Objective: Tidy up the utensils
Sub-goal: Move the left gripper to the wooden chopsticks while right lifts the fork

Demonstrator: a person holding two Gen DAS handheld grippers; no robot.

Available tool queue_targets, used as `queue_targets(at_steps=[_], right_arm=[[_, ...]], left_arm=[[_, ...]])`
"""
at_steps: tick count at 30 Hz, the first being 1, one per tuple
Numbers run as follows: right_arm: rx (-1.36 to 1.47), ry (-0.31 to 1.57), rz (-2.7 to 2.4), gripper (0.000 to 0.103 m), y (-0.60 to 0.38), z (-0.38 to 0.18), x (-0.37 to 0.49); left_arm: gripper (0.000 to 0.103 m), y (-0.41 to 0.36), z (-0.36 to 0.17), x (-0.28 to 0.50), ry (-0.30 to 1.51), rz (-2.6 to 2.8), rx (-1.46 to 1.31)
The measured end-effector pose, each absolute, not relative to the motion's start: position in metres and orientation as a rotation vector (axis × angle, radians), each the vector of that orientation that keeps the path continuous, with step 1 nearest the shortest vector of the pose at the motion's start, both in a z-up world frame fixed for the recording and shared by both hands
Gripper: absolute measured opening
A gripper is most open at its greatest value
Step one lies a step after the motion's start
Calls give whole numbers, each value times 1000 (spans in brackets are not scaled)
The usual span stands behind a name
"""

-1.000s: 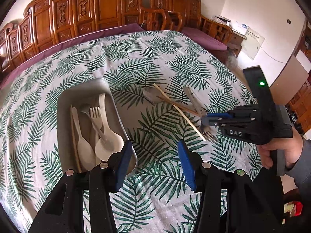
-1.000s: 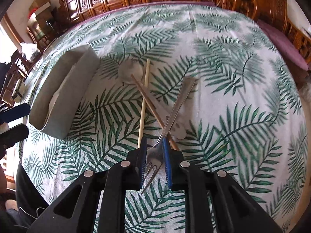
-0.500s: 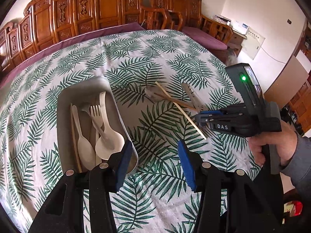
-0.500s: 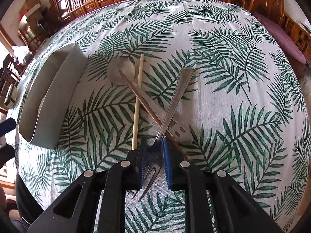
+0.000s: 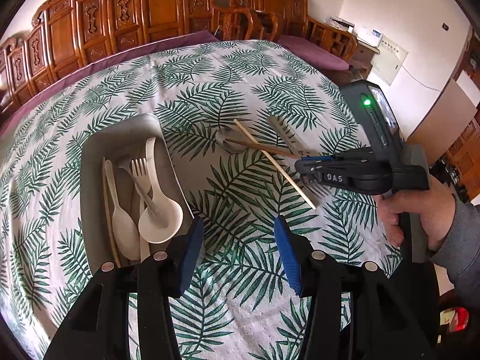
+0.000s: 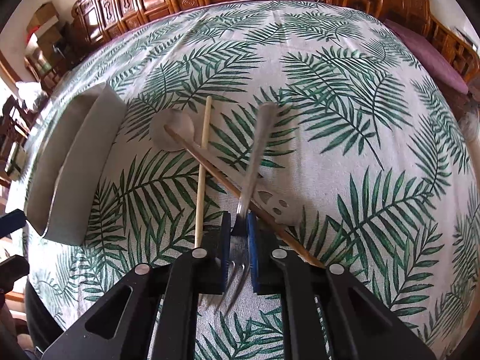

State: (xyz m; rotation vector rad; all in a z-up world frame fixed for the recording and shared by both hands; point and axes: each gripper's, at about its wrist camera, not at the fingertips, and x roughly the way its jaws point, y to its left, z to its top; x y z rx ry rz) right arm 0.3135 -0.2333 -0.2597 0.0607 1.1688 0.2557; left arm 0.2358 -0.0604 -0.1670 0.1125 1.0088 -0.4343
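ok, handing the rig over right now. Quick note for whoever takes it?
Right claw: has just closed on the metal fork, tines toward the camera.
Left claw: open, empty, beside the grey tray.
Done: pale spoons and a fork lie in the tray.
Left: held fork, light chopstick, dark chopstick and metal spoon, which lie crossed on the tablecloth.

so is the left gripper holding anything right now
No, the left gripper stands open over bare tablecloth, with nothing between its blue pads.
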Motion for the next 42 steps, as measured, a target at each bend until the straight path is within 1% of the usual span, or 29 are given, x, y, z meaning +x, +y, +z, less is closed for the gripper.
queue_targets(at_steps=[4, 6, 20, 31, 42], right_arm=[[51, 1143, 262, 7, -237, -255, 304], [39, 1126, 274, 3, -237, -250, 297], [41, 1047, 262, 3, -286, -222, 252], [90, 1049, 208, 3, -338, -232, 235], [137, 1032, 211, 3, -351, -235, 230]], left_arm=[[46, -63, -169, 237, 1014, -434, 118], [46, -64, -169, 237, 1016, -435, 118], [46, -112, -197, 255, 1078, -466, 128], [46, -171, -210, 281, 1111, -472, 112], [46, -199, -230, 320, 1172, -383, 18]])
